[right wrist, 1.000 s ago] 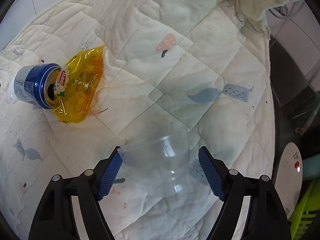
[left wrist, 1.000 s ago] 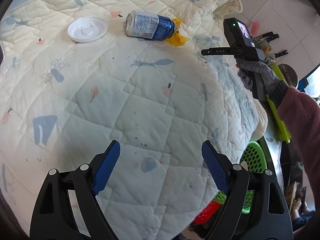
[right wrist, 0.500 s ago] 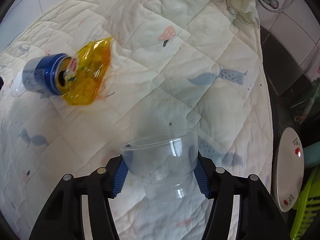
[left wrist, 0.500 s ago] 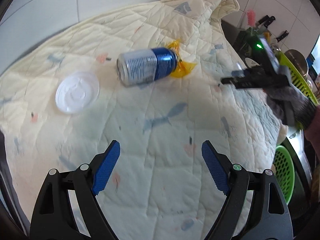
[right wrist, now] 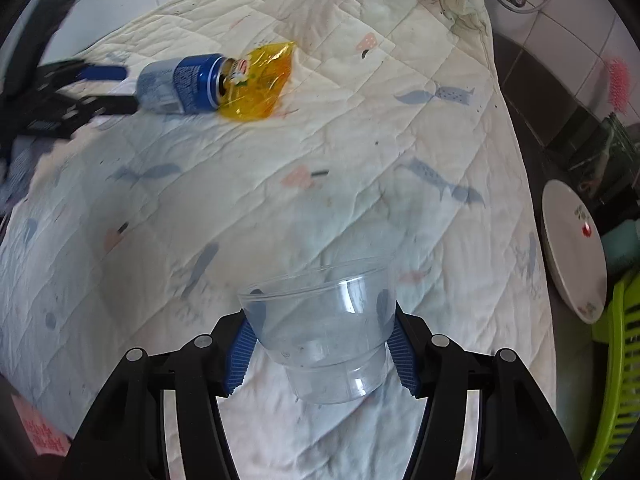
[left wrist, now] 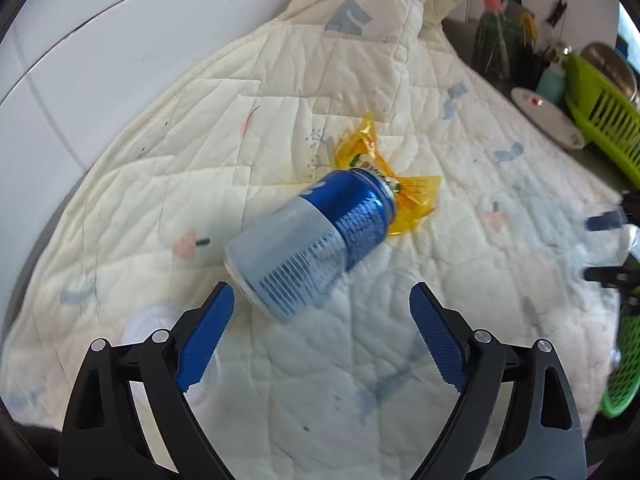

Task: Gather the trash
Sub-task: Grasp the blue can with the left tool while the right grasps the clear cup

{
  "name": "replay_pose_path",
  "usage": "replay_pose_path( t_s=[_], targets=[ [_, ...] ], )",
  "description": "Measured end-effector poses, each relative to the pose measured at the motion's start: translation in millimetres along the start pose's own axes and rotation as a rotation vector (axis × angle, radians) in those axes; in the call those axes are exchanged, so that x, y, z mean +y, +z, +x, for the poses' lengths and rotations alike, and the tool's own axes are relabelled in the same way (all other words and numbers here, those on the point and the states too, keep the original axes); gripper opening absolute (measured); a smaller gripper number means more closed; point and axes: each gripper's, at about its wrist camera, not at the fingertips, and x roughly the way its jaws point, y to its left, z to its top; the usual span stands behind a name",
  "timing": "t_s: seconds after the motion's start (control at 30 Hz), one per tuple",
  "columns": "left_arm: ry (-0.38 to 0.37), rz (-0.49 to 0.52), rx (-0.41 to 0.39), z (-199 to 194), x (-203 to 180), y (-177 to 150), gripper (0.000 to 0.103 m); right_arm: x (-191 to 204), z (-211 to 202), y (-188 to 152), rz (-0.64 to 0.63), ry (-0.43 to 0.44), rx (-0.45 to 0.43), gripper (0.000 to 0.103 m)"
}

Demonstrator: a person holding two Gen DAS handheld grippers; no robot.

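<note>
A blue and silver drink can (left wrist: pixel 316 236) lies on its side on the quilted cloth (left wrist: pixel 280 120), its mouth against a yellow plastic wrapper (left wrist: pixel 404 200). My left gripper (left wrist: pixel 320 340) is open, its jaws wide apart just short of the can's base. A white lid (left wrist: pixel 148 324) lies partly behind its left finger. My right gripper (right wrist: pixel 322 350) is shut on a clear plastic cup (right wrist: pixel 324 332), held above the cloth. The can (right wrist: pixel 180 84), the wrapper (right wrist: pixel 260 84) and the blurred left gripper (right wrist: pixel 96 92) show in the right wrist view.
A white plate (right wrist: pixel 572 252) and a green basket (right wrist: pixel 616 380) sit right of the cloth on a dark counter. Bottles and utensils (left wrist: pixel 504 40) stand at the back right. A white tiled wall (left wrist: pixel 80 60) runs along the left.
My left gripper has moved forward to the can, which now lies just ahead of its open jaws. My right gripper closed on the clear cup and lifted it back from the cloth.
</note>
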Motion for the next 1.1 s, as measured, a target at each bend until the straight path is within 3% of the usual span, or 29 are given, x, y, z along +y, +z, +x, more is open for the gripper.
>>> replay_pose_path(
  t_s=[0.4,0.67,0.97,1.1],
  targets=[
    [0.020,0.143,0.000,32,4,30,0.091,17,-24,-25,0.025,0.005,-0.016,0.057],
    [-0.026,0.300,0.036,34,-14,50,0.093,22,-27,-31,0.033,0.009,-0.008,0.057],
    [0.004,0.366,0.123,74,-25,43,0.093,20,-34,-42,0.057,-0.005,0.001,0.057],
    [0.018,0.382,0.131,79,-29,34,0.085,19,-36,-47,0.065,-0.008,0.001,0.057]
  ],
)
